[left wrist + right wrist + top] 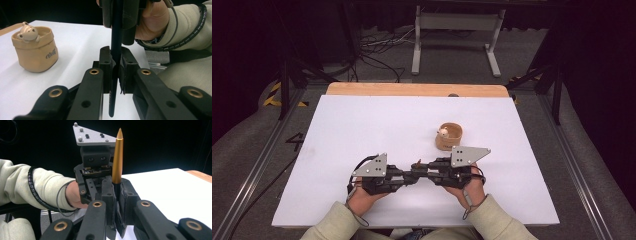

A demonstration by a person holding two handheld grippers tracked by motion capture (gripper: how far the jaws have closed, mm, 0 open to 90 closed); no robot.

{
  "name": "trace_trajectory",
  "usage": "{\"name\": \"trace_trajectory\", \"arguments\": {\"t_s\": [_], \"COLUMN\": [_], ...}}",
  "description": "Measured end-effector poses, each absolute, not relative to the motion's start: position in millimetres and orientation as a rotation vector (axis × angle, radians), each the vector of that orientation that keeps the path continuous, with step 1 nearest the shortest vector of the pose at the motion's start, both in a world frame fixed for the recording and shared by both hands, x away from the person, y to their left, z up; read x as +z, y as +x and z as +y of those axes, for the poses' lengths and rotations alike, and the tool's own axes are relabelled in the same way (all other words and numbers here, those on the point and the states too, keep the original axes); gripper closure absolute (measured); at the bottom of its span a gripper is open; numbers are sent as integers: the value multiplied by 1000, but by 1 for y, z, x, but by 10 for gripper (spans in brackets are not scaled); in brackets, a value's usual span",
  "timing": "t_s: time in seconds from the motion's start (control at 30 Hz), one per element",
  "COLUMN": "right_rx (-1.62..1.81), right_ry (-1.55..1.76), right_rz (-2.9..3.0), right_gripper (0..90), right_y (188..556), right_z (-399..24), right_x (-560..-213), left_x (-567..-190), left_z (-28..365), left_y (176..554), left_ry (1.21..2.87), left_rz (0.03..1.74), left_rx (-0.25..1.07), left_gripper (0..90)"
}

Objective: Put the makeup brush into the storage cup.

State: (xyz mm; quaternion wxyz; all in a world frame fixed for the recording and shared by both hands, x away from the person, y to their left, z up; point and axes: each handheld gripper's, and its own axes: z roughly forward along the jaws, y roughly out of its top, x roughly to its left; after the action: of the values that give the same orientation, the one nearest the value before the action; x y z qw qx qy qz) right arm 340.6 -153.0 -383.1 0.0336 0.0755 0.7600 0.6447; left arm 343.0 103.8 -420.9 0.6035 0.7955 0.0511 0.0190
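Observation:
A pen with a black shaft and a gold pointed end [117, 157] stands upright between both grippers near the table's front edge [417, 163]. My left gripper [115, 60] is shut on the black shaft [115, 37], and in the high view it lies left of centre [411, 173]. My right gripper [117, 188] faces it tip to tip [426, 170] and is shut on the same pen just below the gold part. A tan pouch-shaped pot [448, 137] with a small bear figure [27, 32] on its rim stands just behind the right gripper.
A white sheet [362, 130] covers the table, with a wooden strip [412, 89] along the far edge. Beyond it are a metal stand [457, 22] and cables on the grey floor. Cream sleeves reach in from the bottom.

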Motion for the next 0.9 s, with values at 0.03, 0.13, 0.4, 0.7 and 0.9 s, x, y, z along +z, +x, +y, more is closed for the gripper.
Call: {"name": "trace_trajectory", "arguments": {"t_s": [0.03, 0.13, 0.4, 0.7, 0.9], "right_rx": [1979, 1981, 1962, 1871, 1828], "right_ry": [245, 255, 268, 374, 432], "right_rz": [2338, 2341, 2323, 2289, 2250], "right_gripper": [838, 838, 838, 836, 836], "right_y": [341, 342, 345, 355, 365], "right_z": [-153, -154, -158, -171, -182], "right_x": [-383, -382, -373, -356, -343], "left_x": [-421, -420, -419, -421, -421], "left_z": [104, 103, 111, 117, 123], "left_y": [343, 343, 348, 352, 352], "left_ry": [1846, 1843, 1844, 1820, 1799], "left_rz": [116, 121, 204, 269, 298], "left_rx": [46, 41, 35, 37, 69], "left_gripper": [780, 699, 488, 269, 209]}}
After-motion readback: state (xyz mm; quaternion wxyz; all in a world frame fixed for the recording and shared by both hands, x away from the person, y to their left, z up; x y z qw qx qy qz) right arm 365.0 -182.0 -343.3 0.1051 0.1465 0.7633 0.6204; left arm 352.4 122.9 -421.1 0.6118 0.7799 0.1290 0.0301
